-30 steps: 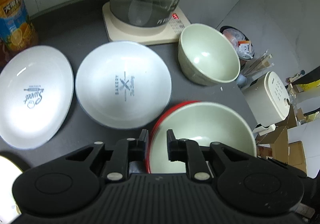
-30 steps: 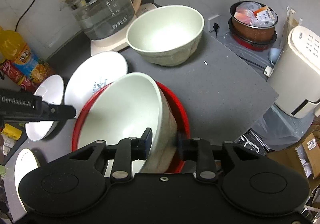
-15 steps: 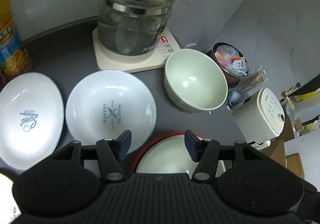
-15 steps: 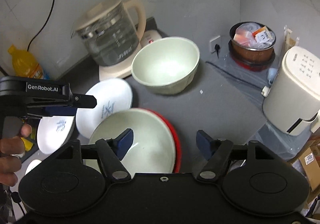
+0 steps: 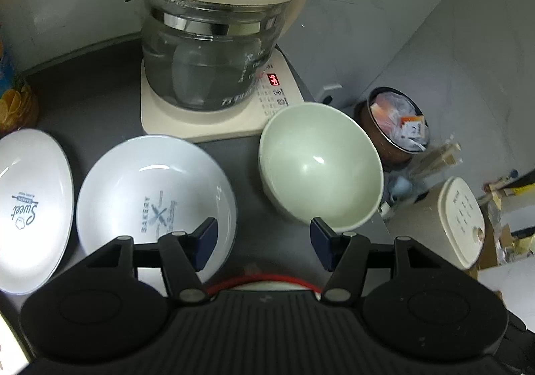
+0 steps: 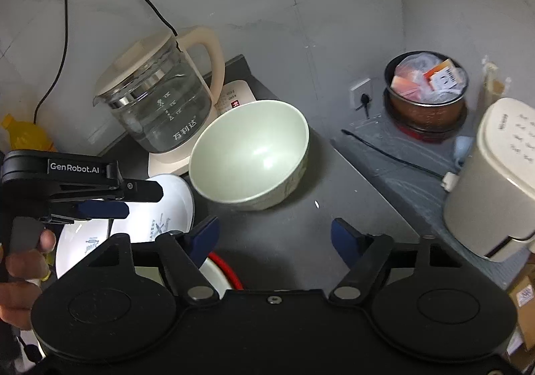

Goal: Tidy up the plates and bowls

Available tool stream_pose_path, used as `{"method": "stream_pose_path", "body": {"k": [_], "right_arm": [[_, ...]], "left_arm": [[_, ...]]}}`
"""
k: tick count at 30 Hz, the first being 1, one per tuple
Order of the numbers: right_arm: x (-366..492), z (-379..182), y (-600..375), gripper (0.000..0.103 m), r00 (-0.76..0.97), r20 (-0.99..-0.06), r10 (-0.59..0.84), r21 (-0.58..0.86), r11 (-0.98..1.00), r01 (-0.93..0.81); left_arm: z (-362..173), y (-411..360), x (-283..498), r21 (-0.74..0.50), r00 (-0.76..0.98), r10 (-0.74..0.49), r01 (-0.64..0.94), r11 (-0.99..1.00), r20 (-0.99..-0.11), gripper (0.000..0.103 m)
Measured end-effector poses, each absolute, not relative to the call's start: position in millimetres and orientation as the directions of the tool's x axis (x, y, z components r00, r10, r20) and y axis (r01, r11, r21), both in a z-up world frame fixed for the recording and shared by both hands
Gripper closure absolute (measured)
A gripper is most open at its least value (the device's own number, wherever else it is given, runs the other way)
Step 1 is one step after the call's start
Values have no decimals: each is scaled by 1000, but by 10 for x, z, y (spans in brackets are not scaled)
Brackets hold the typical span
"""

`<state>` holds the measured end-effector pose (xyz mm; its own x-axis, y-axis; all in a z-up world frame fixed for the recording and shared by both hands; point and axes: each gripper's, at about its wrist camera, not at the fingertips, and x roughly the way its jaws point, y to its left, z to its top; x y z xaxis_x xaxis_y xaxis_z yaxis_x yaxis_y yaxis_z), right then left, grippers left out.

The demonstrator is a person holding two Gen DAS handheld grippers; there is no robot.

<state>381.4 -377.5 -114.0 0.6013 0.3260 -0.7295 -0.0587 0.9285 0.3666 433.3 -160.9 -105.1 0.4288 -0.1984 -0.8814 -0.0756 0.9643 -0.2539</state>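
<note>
A pale green bowl [image 5: 321, 164] [image 6: 250, 151] stands on the dark counter beside the kettle base. Two white printed plates lie side by side: the "Bakery" plate [image 5: 147, 191] [image 6: 167, 207] and the "Sweet" plate [image 5: 30, 207]. Only the rim of the red plate [image 5: 264, 278] [image 6: 227, 268] shows under both grippers; the bowl in it is mostly hidden. My left gripper [image 5: 264, 243] is open and empty, raised over the counter. My right gripper [image 6: 276, 238] is open and empty too. The left gripper [image 6: 110, 197] shows in the right wrist view, held by a hand [image 6: 23, 261].
A glass kettle [image 5: 214, 50] [image 6: 160, 100] on its cream base stands against the back wall. An orange drink bottle [image 6: 26, 134] is at far left. Beyond the counter's right edge are a white appliance [image 6: 498, 181] and a pot of packets [image 6: 424, 90].
Both grippers let go of the green bowl and red plate, opened wide, and pulled up and back. The stack now lies mostly hidden beneath them.
</note>
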Motion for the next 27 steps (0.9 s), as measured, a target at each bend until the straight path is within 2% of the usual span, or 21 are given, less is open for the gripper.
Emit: {"method": "stream_pose_path", "body": {"k": [2, 13, 20, 27], "right_arm": [[3941, -1196, -3791, 37, 591, -737, 328, 367, 929, -59], [4527, -1483, -3873, 42, 540, -745, 392, 428, 902, -64], [4855, -1780, -3837, 48, 476, -780, 406, 436, 898, -51], [5084, -1979, -3790, 55, 431, -798, 421, 451, 892, -36]], "left_arm": [[-1088, -1644, 4401, -244, 417, -182, -99, 965, -890, 44], [-1339, -1781, 4766, -231, 393, -152, -162, 959, -907, 45], [-1528, -1786, 4963, -217, 380, -119, -227, 949, -917, 49], [-1713, -1751, 5080, -206, 344, -100, -289, 935, -934, 62]]}}
